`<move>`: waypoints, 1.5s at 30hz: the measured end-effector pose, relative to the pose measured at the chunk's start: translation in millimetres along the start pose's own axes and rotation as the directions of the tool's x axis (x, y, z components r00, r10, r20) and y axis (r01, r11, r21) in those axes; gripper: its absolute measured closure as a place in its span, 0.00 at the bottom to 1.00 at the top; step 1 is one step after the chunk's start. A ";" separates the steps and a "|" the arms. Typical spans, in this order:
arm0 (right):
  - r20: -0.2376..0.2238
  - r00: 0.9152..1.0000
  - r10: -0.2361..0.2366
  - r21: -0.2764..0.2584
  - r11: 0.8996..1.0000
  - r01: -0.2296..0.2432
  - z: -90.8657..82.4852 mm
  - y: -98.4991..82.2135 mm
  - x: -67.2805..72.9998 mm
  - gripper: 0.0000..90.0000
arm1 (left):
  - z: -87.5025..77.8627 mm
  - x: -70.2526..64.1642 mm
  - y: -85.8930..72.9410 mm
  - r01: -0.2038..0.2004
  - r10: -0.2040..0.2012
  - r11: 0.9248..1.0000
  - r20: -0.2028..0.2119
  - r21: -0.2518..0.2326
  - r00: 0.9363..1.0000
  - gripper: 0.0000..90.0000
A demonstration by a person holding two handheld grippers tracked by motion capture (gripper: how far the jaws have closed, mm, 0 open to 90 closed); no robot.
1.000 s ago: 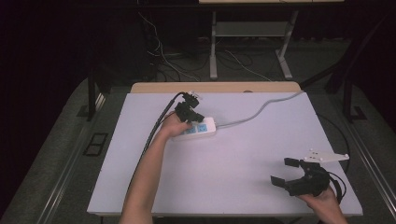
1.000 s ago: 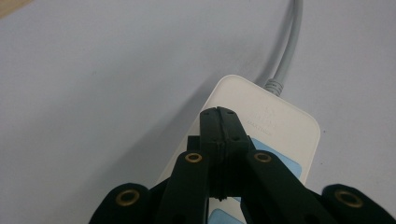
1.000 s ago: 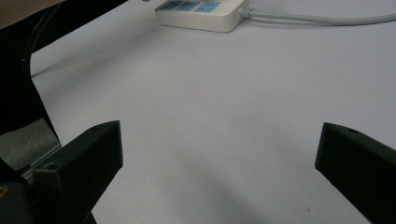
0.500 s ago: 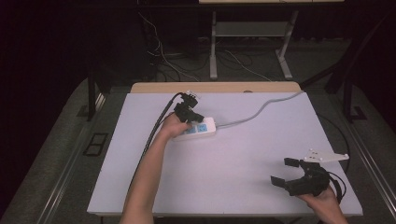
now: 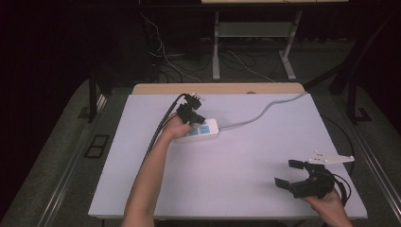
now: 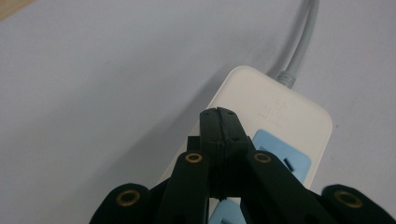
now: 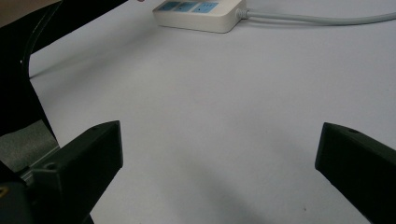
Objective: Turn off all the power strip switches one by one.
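The left gripper (image 6: 218,112) – jaws pressed together, empty – hovered right over the power strip (image 5: 204,130) (its length running toward the cord), while the open right gripper (image 5: 289,173) sat well apart.

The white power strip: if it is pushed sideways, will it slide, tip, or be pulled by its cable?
The power strip lies flat and low, so it probably slides rather than tips. Its grey cable looks thick and curved, so it may resist or swing it.
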State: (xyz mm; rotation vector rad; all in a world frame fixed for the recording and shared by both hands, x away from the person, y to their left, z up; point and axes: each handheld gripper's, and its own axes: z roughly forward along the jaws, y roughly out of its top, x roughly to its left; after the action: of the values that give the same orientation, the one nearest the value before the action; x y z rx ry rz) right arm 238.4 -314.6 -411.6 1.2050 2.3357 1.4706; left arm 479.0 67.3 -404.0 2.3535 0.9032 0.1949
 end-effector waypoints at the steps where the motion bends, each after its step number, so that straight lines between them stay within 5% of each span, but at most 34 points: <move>1: 0.000 1.000 0.001 -0.002 1.000 -0.001 -0.1 0.0 -0.2 0.01 | -2.3 0.7 -0.1 0.003 -0.003 1.000 0.002 -0.001 1.000 1.00; 11: 0.003 1.000 0.006 -0.003 1.000 -0.006 -0.5 0.1 -0.6 0.01 | -29.2 -2.5 -13.2 0.002 0.000 0.998 0.035 -0.055 0.999 0.99; 23: -0.001 1.000 0.002 -0.004 1.000 -0.002 0.0 0.5 1.5 0.01 | -64.0 -14.1 -40.4 0.035 -0.027 0.988 0.057 -0.150 0.998 0.74; 27: -0.002 1.000 0.000 -0.007 1.000 0.000 -0.1 0.9 1.9 0.01 | -74.7 -15.5 -47.5 0.066 -0.056 0.983 0.058 -0.174 0.997 0.61; 33: -0.005 1.000 0.002 -0.009 1.000 -0.002 0.1 1.0 2.9 0.01 | -91.4 -23.9 -62.6 0.090 -0.069 0.971 0.100 -0.222 0.993 0.26; 38: -0.006 1.000 0.001 -0.008 1.000 -0.001 0.6 1.1 3.4 0.01 | -100.3 -38.4 -81.2 0.096 -0.078 0.963 0.083 -0.254 0.994 0.00; 45: -0.010 1.000 -0.004 -0.007 1.000 0.004 1.6 1.3 6.5 0.01 | -107.0 -66.9 -115.1 0.072 -0.053 0.946 0.068 -0.315 0.996 0.00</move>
State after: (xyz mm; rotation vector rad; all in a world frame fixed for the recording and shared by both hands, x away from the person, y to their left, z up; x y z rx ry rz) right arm 235.5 -308.9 -409.5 1.1933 2.3355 1.4856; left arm 328.0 143.4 -380.0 2.0202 0.8474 0.2265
